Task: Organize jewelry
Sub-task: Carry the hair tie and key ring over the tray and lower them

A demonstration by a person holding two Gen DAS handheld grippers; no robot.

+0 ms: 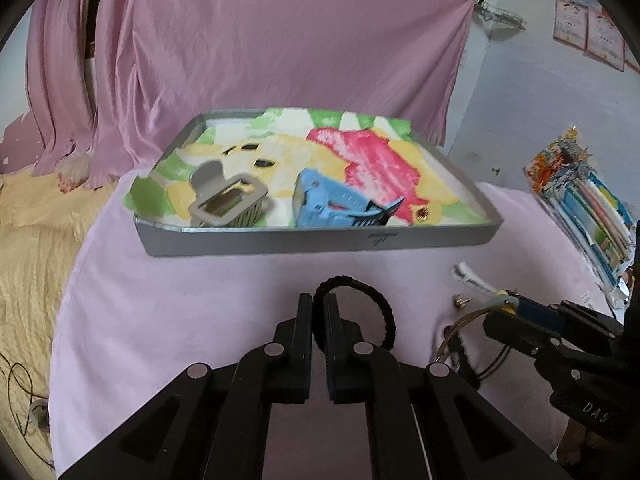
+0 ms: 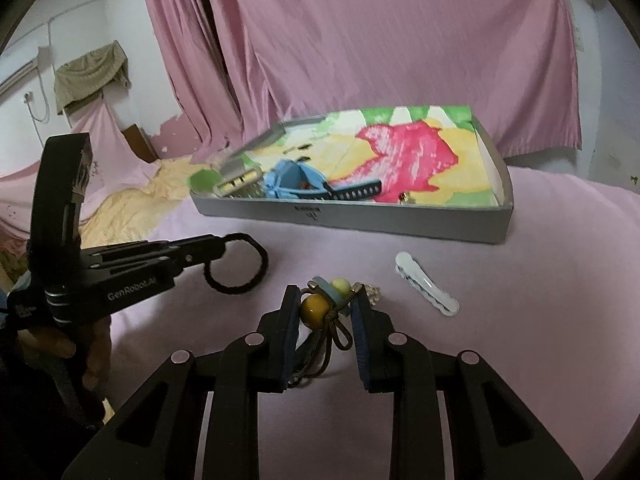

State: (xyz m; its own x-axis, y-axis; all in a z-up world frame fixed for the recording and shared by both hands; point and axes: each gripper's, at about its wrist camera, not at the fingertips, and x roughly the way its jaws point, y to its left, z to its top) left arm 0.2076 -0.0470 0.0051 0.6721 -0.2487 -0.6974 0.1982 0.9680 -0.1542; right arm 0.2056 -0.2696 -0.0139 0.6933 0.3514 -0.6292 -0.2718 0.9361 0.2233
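Between the left hand-held gripper (image 1: pixel 318 308) fingers sits the black hair tie (image 1: pixel 384 312).

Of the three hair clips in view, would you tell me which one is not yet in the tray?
The white clip: it lies on the pink cloth in front of the tray, while the beige and blue clips sit inside.

Open pink cloth (image 2: pixel 540 240) between the grippers and the grey tray (image 2: pixel 400 220), broken only by a white hair clip (image 2: pixel 426 284) lying right of centre. Inside the tray, crowded left half with a beige claw clip (image 1: pixel 228 200) and blue claw clip (image 1: pixel 324 204); bare right half.
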